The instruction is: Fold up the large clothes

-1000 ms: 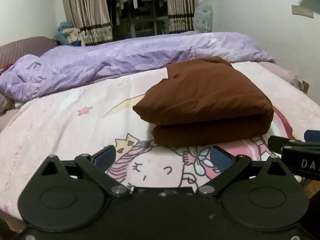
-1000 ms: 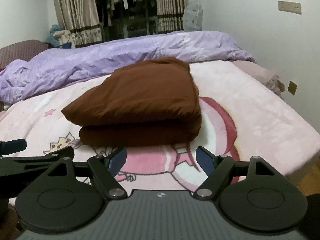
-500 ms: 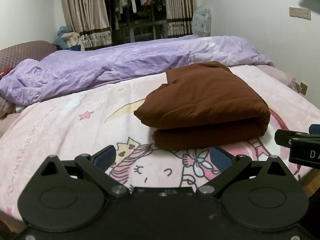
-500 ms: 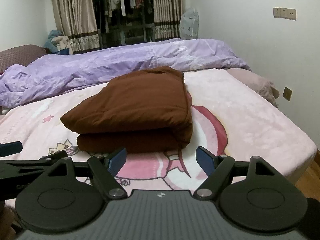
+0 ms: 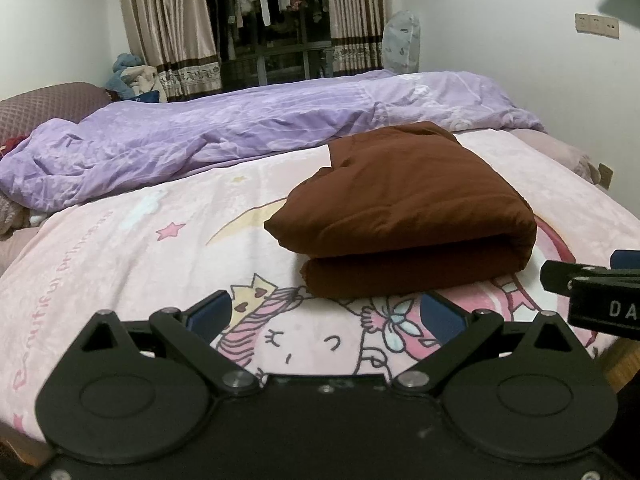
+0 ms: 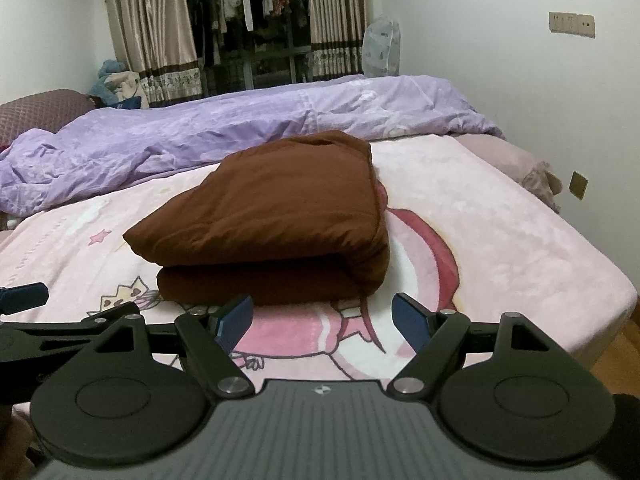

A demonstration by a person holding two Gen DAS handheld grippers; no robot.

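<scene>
- Nearest me, my left gripper point(image 5: 324, 316) and right gripper point(image 6: 322, 318) both gape wide, holding nothing.
- Beyond, the folded brown garment point(image 5: 400, 208) lies on the pink blanket point(image 5: 120, 248); I judge it done, so I'd keep clear.

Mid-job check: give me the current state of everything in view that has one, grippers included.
brown garment: folded into a thick stack, lying on the pink blanket, untouched.
left gripper: open, empty, short of the garment.
right gripper: open, empty, short of the garment.
pink blanket: spread flat.
purple duvet: rumpled, bunched behind the garment.
curtains: drawn apart.
</scene>
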